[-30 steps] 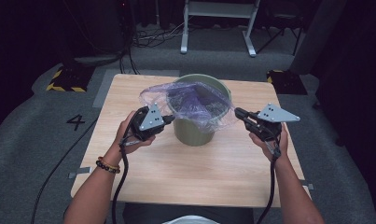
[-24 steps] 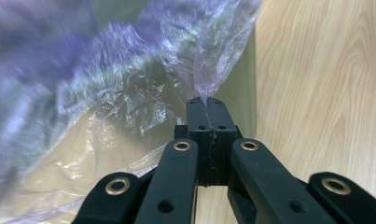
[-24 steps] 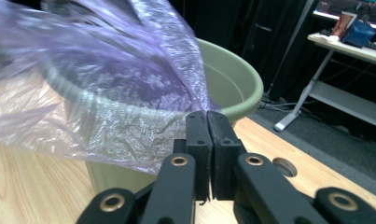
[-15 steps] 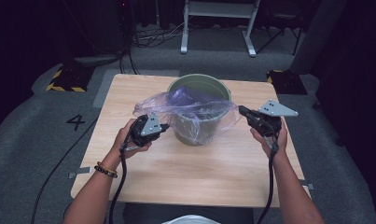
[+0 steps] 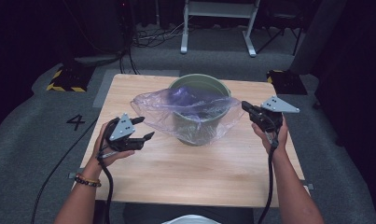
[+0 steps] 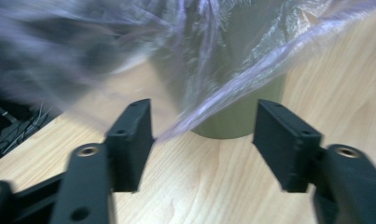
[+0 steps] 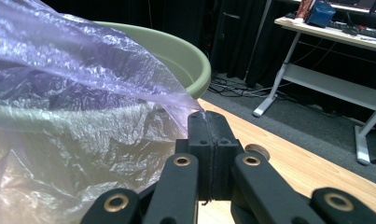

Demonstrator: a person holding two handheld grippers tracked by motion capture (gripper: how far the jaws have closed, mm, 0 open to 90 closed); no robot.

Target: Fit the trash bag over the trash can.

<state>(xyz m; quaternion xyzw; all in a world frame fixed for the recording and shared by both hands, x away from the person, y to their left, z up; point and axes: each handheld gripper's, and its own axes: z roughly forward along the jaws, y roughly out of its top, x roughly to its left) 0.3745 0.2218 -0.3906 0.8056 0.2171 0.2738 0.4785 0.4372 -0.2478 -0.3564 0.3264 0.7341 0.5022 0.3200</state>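
The left gripper (image 5: 147, 129) has drawn back from the one plastic bag (image 5: 185, 109), its jaws just opened with nothing between them. The right gripper (image 5: 245, 106) pinches the bag's edge. One green bucket (image 5: 199, 128) stands mid-table (image 5: 185, 172), bag draped over it.

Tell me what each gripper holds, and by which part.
The right gripper pinches the plastic bag by its edge at the bucket's rim. The left gripper holds nothing; its jaws have just opened.
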